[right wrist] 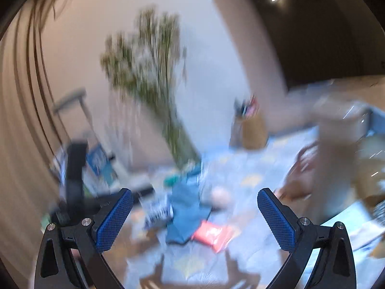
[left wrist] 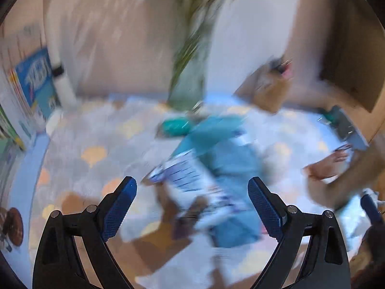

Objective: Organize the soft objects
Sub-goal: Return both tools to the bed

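Both views are motion-blurred. A heap of soft things lies on a patterned rug (left wrist: 96,144): a blue cloth (left wrist: 228,163), a white cloth with dark stripes (left wrist: 182,173) and a teal item (left wrist: 175,125). My left gripper (left wrist: 192,197) is open and empty, above the heap. In the right wrist view the blue cloth (right wrist: 187,207), the striped cloth (right wrist: 156,212) and a pink-red packet (right wrist: 214,234) lie ahead. My right gripper (right wrist: 195,207) is open and empty, well above them.
A glass vase of green stems (left wrist: 190,82) stands at the rug's far edge, with a brown paper bag (left wrist: 267,89) to its right. Boxes and books (left wrist: 36,82) lean at the left wall. A bare foot (left wrist: 329,163) rests on the rug at right.
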`<move>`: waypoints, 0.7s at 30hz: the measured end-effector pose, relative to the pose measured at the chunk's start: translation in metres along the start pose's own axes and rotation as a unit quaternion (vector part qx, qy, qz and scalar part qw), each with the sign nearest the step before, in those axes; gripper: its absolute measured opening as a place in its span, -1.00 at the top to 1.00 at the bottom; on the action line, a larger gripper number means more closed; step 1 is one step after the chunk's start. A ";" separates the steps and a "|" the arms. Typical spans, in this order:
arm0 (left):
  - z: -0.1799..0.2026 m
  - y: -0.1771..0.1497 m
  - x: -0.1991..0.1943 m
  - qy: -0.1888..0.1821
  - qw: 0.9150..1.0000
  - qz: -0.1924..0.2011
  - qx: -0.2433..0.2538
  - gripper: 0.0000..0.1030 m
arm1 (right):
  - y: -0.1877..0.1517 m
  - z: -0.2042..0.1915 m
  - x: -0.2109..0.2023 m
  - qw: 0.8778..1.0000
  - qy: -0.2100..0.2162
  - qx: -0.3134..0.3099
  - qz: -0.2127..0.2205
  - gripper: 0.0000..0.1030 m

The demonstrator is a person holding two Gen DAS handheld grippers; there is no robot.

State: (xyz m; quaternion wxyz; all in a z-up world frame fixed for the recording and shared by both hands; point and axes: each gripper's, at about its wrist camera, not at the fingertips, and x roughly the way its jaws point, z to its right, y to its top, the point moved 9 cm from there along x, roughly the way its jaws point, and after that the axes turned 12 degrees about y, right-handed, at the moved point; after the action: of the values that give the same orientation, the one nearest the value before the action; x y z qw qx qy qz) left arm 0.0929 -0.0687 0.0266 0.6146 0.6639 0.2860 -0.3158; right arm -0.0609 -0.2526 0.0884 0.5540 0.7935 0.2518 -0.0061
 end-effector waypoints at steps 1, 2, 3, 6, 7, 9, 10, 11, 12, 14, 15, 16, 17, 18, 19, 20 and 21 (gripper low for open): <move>-0.005 -0.001 0.013 -0.003 1.000 -0.011 -0.008 -0.81 | -0.012 0.005 0.017 1.000 -0.012 -0.005 -0.021 -1.00; -0.010 -0.002 0.023 -0.009 1.000 -0.017 -0.020 -0.81 | -0.027 0.013 0.039 0.998 -0.032 -0.014 -0.050 -1.00; -0.010 -0.002 0.033 -0.022 0.999 -0.021 -0.036 -0.81 | -0.037 0.018 0.051 0.997 -0.043 -0.018 -0.069 -1.00; -0.006 -0.004 0.048 -0.027 0.998 -0.028 -0.050 -0.81 | -0.072 0.037 0.086 0.989 -0.063 -0.024 -0.133 -1.00; -0.002 -0.006 0.051 -0.025 0.998 -0.029 -0.049 -0.81 | -0.082 0.043 0.095 0.986 -0.066 -0.024 -0.150 -1.00; 0.004 -0.008 0.063 -0.027 0.998 -0.039 -0.046 -0.81 | -0.094 0.049 0.105 0.982 -0.074 -0.026 -0.173 -1.00; 0.004 -0.011 0.069 -0.026 0.998 -0.043 -0.044 -0.82 | -0.098 0.052 0.110 0.979 -0.076 -0.022 -0.190 -1.00; 0.006 -0.015 0.073 -0.023 0.998 -0.049 -0.041 -0.82 | -0.103 0.054 0.115 0.976 -0.077 -0.018 -0.204 -1.00; 0.008 -0.021 0.077 -0.023 0.997 -0.056 -0.041 -0.82 | -0.107 0.057 0.118 0.973 -0.081 -0.014 -0.214 -1.00; 0.004 -0.032 0.083 -0.014 0.996 -0.071 -0.046 -0.82 | -0.108 0.059 0.120 0.970 -0.094 -0.020 -0.224 -1.00; 0.000 -0.034 0.082 -0.013 0.996 -0.071 -0.049 -0.82 | -0.109 0.059 0.120 0.969 -0.098 -0.024 -0.227 -1.00; -0.004 -0.035 0.081 -0.012 0.996 -0.067 -0.051 -0.82 | -0.111 0.059 0.120 0.967 -0.104 -0.031 -0.231 -1.00; -0.009 -0.037 0.079 -0.004 0.997 -0.065 -0.052 -0.82 | -0.111 0.059 0.122 0.965 -0.110 -0.037 -0.235 -1.00; -0.015 -0.038 0.079 0.008 0.997 -0.063 -0.053 -0.82 | -0.111 0.059 0.122 0.963 -0.115 -0.042 -0.238 -1.00; -0.018 -0.039 0.080 0.013 0.997 -0.061 -0.054 -0.82 | -0.112 0.059 0.122 0.962 -0.119 -0.045 -0.240 -1.00; -0.020 -0.040 0.081 0.011 0.997 -0.059 -0.052 -0.82 | -0.111 0.058 0.121 0.962 -0.121 -0.047 -0.241 -1.00; -0.020 -0.039 0.082 0.007 0.998 -0.052 -0.045 -0.84 | -0.112 0.059 0.121 0.961 -0.123 -0.048 -0.242 -1.00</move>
State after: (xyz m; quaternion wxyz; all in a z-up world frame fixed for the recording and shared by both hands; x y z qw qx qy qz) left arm 0.1162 -0.0465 -0.0608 0.6245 0.6219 0.3386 -0.3295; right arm 0.0148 -0.2280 -0.0670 0.6005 0.6744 0.3660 -0.2251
